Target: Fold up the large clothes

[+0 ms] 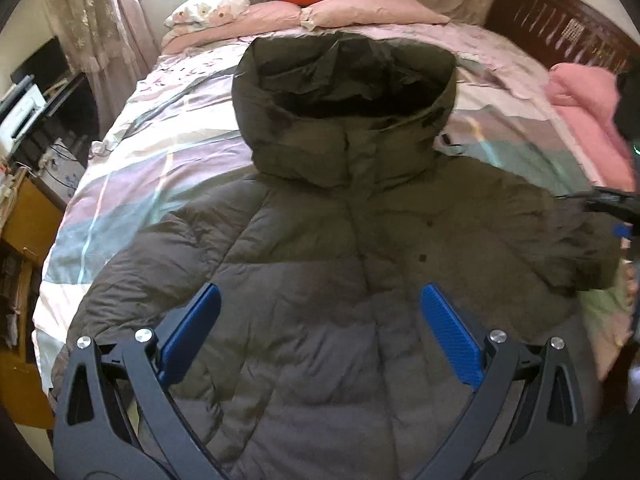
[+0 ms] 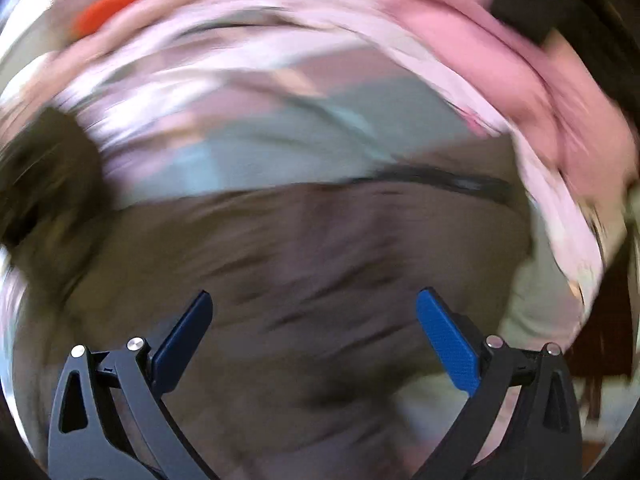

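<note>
The coat (image 1: 340,248) lies flat on the bed (image 1: 132,152). Both claws, left (image 1: 320,300) and right (image 2: 314,308), are spread wide and hold nothing. Best to pinch a sleeve edge and fold it in slowly.

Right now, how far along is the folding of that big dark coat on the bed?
Barely started. Done: the hooded puffer coat lies spread flat, front up, on the bed, hood toward the pillows. In hand: nothing; the left gripper hangs open above the coat's lower half, and the right gripper is open too, its view blurred. Left: every fold, since both sleeves lie out to the sides.
</note>
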`<state>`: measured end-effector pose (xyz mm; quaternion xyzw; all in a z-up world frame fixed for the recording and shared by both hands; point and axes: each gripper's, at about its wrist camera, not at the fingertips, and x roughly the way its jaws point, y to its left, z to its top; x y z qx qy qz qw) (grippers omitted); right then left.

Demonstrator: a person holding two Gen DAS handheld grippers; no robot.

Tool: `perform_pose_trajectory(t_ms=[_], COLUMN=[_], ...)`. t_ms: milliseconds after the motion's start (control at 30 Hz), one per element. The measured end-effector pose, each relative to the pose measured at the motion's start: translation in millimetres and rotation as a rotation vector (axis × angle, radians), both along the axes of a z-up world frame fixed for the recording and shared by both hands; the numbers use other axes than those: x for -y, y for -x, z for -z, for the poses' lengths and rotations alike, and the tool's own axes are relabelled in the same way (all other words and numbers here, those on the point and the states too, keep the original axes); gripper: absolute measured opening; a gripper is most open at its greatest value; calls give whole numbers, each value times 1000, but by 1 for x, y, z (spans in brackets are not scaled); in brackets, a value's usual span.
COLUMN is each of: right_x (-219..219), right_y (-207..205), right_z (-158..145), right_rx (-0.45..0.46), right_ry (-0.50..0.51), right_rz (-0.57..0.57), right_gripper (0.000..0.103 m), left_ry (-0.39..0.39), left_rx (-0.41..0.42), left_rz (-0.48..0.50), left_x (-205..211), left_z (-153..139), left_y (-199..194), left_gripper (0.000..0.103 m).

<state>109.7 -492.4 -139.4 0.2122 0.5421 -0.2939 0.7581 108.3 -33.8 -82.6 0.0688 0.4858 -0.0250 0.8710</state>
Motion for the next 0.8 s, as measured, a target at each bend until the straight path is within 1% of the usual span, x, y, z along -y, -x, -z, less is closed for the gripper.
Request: perform_pose_trajectory(t_ms=[33, 67, 100, 133, 167, 233, 300, 333, 367, 400, 433, 467, 500, 533, 567, 600, 667, 700, 733, 767, 800], right_x=[26, 47, 69, 83, 98, 128, 145, 150, 150, 147, 141, 132, 114, 100, 75, 51, -21, -46, -85, -119, -148], right_y=[12, 23, 36, 44, 50, 72, 89, 98, 103, 102, 100, 94, 85, 75, 65, 56, 45, 41, 41, 47, 52], right_z=[9, 14, 18, 21, 26, 43, 67, 78, 80, 72, 59, 39, 9, -12, -38, -57, -93, -100, -108, -112, -114], right_rx=[-9, -16, -23, -24, -17, 36, 160, 236, 283, 303, 314, 338, 374, 403, 431, 450, 468, 461, 442, 422, 405], right_ry=[-15, -11, 8, 17, 3, -120, -338, -456, -513, -511, -467, -395, -304, -241, -184, -157, -129, -131, -148, -170, -196], right_rz=[87, 156, 227, 266, 303, 375, 427, 453, 468, 450, 425, 371, 272, 185, 79, -10, -273, -371, -503, -605, -699], right_gripper=[102, 102, 102, 102, 102, 102, 101, 95, 62, 28, 24, 19, 16, 16, 16, 16, 16, 17, 20, 27, 44], left_ry=[-31, -43, -37, -21, -15, -13, 2, 7, 1, -9, -24, -34, -43, -47, -46, -43, -33, -29, -26, -24, -23], left_rx=[-27, -74, -108, -146, -164, -195, -212, -214, -211, -204, -189, -177, -161, -146, -133, -127, -115, -113, -113, -113, -116], left_rz=[-7, 0, 12, 31, 39, 51, 65, 71, 80, 81, 80, 77, 75, 71, 68, 65, 58, 54, 48, 43, 32], left_x=[2, 3, 5, 6, 8, 11, 13, 14, 16, 17, 19, 19, 20, 20, 19, 18, 15, 14, 11, 10, 6], left_z=[11, 21, 27, 33, 36, 43, 45, 45, 44, 44, 43, 42, 40, 37, 33, 30, 25, 24, 22, 22, 22], left_y=[-5, -11, -15, -18, -22, -25, -23, -22, -20, -21, -21, -22, -22, -22, -22, -22, -20, -20, -20, -19, -20], left_gripper=[101, 101, 101, 101, 101, 101, 101, 101, 101, 101, 101, 101, 101, 101, 101, 101, 101, 101, 101, 101, 101])
